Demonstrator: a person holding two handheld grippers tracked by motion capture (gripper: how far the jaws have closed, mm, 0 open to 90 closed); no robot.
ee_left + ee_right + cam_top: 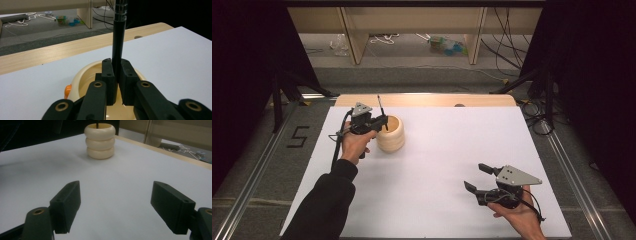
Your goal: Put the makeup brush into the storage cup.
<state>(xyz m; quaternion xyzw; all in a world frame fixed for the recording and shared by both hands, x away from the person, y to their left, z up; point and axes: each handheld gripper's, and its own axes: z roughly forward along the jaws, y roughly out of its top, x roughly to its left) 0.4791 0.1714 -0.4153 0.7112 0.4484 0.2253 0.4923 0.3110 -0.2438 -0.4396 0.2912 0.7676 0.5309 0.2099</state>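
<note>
On the white sheet that covers the desk (432, 165), nearly all the surface lies bare: the only thing standing on it is a cream, ribbed, three-ringed round holder (390, 133), set toward the far left part of the sheet, well in from the left edge and a little short of the strip of pale wood (427, 100) that runs along the desk's far side. The middle, the right half and the near part of the sheet are open room, and the right edge borders a grey floor with a metal rail. The left tool (382, 121) sits just beside the holder's left rim, above its opening, its jaws pressed together on a slim black pen (117, 45) that stands nearly upright between the pads; in the left gripper view the pen's shaft rises straight out of the clamp, with the holder's cream mouth and a small orange patch on its side below. Whether the pen's lower tip touches the inside of the holder is hard to say, since the jaws hide it. The right tool (477, 177) rests low over the near right part of the sheet, well apart from the holder, its jaws spread wide with only bare sheet between them, pointing toward the holder.
</note>
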